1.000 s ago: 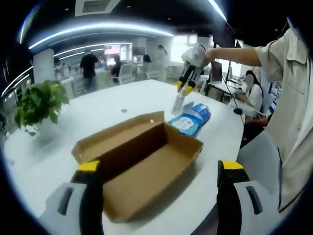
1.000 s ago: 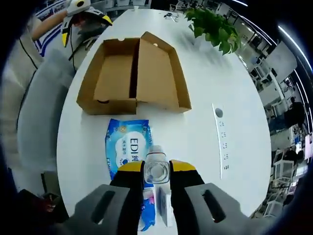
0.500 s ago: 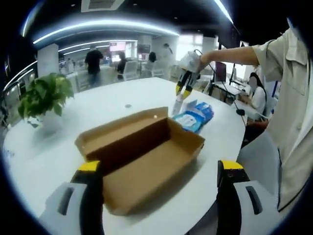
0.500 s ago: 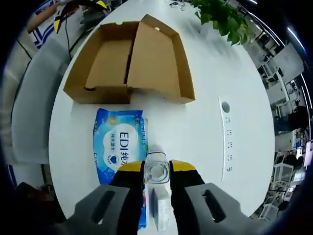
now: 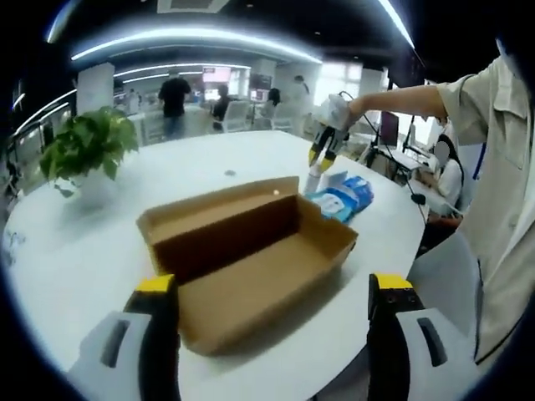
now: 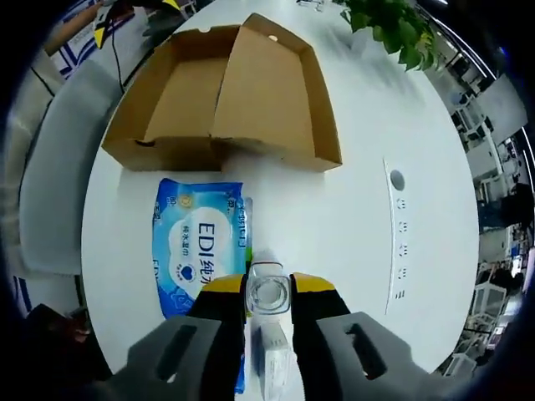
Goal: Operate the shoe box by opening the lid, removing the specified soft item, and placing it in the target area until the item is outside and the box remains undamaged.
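Observation:
The brown cardboard shoe box point(image 5: 251, 255) lies on the white table with its lid point(image 5: 221, 209) folded back, and its inside looks bare. My left gripper point(image 5: 272, 288) is open just before the box's near end. Beyond the box, my right gripper point(image 5: 323, 150), in a person's hand, is shut on a small clear bottle point(image 5: 314, 178). In the right gripper view, the right gripper point(image 6: 268, 294) grips that bottle point(image 6: 268, 288) by its top. Beside it lies a blue wipes pack point(image 6: 201, 242), with the box point(image 6: 188, 109) beyond. The pack point(image 5: 343, 197) also lies past the box's far end.
A small white carton point(image 6: 274, 359) lies under the bottle. Sockets point(image 6: 397, 238) are set in the table point(image 6: 351, 209). A potted plant point(image 5: 88, 146) stands at the far left. A grey chair point(image 6: 50, 184) is at the table's edge. People stand in the background office.
The right gripper has come a little closer to the table with the bottle still held, so the wipes pack looks larger. The left gripper stays open before the box.

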`<state>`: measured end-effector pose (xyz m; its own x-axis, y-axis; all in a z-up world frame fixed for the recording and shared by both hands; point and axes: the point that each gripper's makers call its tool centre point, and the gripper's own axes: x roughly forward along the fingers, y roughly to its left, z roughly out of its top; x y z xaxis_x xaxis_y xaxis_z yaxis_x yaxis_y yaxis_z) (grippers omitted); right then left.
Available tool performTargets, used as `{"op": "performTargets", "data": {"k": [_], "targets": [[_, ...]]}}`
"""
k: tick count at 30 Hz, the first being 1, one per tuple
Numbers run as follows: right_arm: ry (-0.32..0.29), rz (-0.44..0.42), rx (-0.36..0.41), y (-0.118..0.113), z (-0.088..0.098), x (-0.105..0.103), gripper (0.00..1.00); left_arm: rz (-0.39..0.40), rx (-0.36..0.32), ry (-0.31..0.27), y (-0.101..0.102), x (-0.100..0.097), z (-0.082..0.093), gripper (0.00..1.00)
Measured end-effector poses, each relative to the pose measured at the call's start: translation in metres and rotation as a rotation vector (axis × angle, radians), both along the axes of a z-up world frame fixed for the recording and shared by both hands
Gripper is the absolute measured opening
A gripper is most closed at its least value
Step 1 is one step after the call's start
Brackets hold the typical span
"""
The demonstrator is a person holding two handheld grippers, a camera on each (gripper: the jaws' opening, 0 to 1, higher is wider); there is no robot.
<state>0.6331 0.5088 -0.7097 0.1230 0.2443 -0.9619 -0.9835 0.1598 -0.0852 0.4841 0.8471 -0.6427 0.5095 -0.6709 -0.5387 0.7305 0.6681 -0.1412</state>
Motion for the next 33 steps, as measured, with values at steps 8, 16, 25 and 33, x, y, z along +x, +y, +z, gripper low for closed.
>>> {"op": "performTargets", "data": {"k": [8, 16, 25, 33], "targets": [[-0.014, 0.012, -0.007, -0.001, -0.002, 0.007, 0.19, 0.036, 0.022, 0.013, 0.010, 0.005, -0.007, 0.92], [-0.032, 0.027, -0.010, -0.002, 0.000, 0.008, 0.22, 0.068, 0.039, 0.019, 0.018, 0.010, -0.012, 0.88], [-0.045, 0.008, 0.009, 0.001, 0.009, 0.005, 0.27, 0.095, 0.064, 0.033, 0.027, 0.013, -0.019, 0.83], [-0.069, -0.106, 0.099, 0.019, 0.028, 0.011, 0.29, 0.146, 0.096, 0.031, 0.039, 0.022, -0.024, 0.71]]}}
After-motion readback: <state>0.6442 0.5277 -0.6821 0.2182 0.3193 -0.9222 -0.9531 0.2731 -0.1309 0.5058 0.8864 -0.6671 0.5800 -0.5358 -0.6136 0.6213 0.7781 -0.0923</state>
